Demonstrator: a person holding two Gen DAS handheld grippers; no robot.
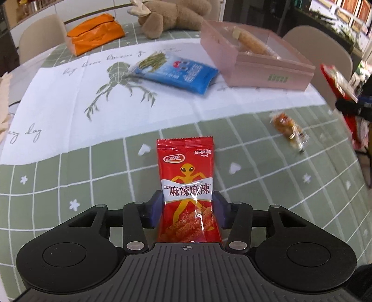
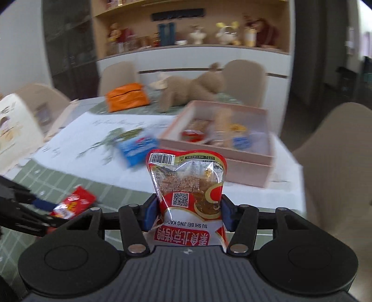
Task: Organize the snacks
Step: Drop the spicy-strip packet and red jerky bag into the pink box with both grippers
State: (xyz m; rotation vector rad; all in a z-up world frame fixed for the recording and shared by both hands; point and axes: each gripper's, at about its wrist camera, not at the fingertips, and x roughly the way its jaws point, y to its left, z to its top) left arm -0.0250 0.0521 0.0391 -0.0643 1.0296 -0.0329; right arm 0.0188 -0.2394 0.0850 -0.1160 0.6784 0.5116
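Above the checked tablecloth (image 1: 69, 176), left gripper (image 1: 187, 209) pinches a red spicy-strip packet (image 1: 187, 185); right gripper (image 2: 186, 213) pinches a roast-duck packet (image 2: 188, 190).

box (image 1: 267, 69) right of flat packet (image 1: 176, 73) | plush toy (image 1: 172, 14) behind both

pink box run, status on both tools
Left tool shut on red spicy packet. Right tool shut on roast duck packet. Pink box ahead, open; blue packet lying before it.

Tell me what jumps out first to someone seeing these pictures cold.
A red snack packet with a yellow alien figure, clamped in the left tongs. The right tongs grip a red-and-clear pouch. Behind, a pink box of snacks sits on the table.
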